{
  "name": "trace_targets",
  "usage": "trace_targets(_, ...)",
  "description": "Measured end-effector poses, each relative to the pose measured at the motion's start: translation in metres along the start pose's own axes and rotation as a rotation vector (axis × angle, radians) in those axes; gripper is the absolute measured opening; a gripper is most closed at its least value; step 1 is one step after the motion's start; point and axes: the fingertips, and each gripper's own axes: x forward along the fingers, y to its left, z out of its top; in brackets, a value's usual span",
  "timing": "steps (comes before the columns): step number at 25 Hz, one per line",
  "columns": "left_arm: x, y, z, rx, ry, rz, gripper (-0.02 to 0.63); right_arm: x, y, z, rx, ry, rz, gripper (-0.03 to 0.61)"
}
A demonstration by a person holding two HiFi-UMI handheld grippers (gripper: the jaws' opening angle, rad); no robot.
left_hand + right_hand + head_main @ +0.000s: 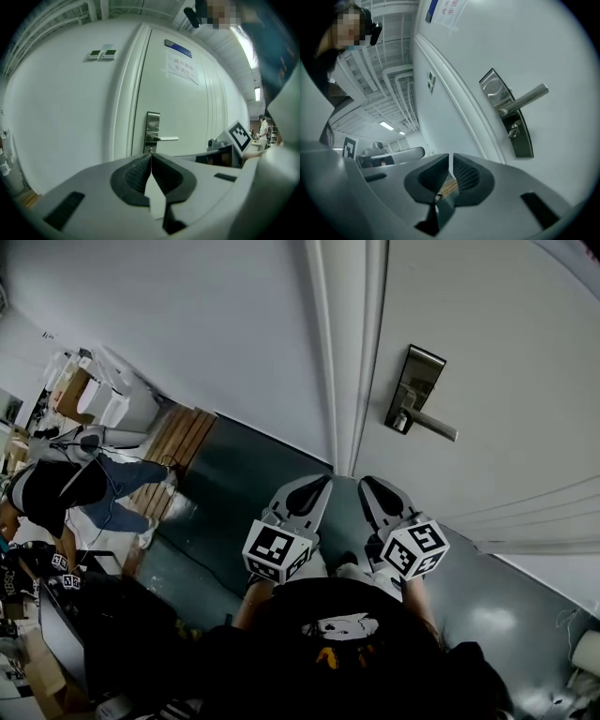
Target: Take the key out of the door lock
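White door (pixel 497 334), silvery lock plate (pixel 417 379) and handle (pixel 433 427), dark grey-green floor (pixel 253 486).

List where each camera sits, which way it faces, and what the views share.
Head view: on the person's head, looking steeply down at the door and floor; forearms, left gripper and right gripper show.
Left gripper view: on the left gripper, facing the lock plate across its own shut fingers.
Right gripper view: on the right gripper, tilted, facing the key below the handle; its shut fingers show.
Shared: all three show the lock plate and handle.
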Motion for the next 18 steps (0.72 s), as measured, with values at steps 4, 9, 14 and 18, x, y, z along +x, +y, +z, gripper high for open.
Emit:
trace_targets(4, 0.012, 0.008, -0.001, 0.007, 0.017, -0.057, 0.009, 0.008, -0.01, 0.002, 0.02, -0.021, -0.054, 0.014)
trace_targets(9, 0.024, 0.02, 0.0, 0.017, 0.027, -0.127, 0.009, 0.018, -0.023, 0.004, 0.042, -0.047, -0.13, 0.019)
trace_targets(14, 0.033, 0.028, 0.005, 0.029, 0.021, -0.195, 0.011, 0.024, -0.039, 0.009, 0.059, -0.076, -0.205, 0.052)
trace_targets(18, 0.042, 0.034, 0.008, 0.039, 0.018, -0.238, 0.009, 0.026, -0.057, 0.016, 0.081, -0.107, -0.269, 0.063)
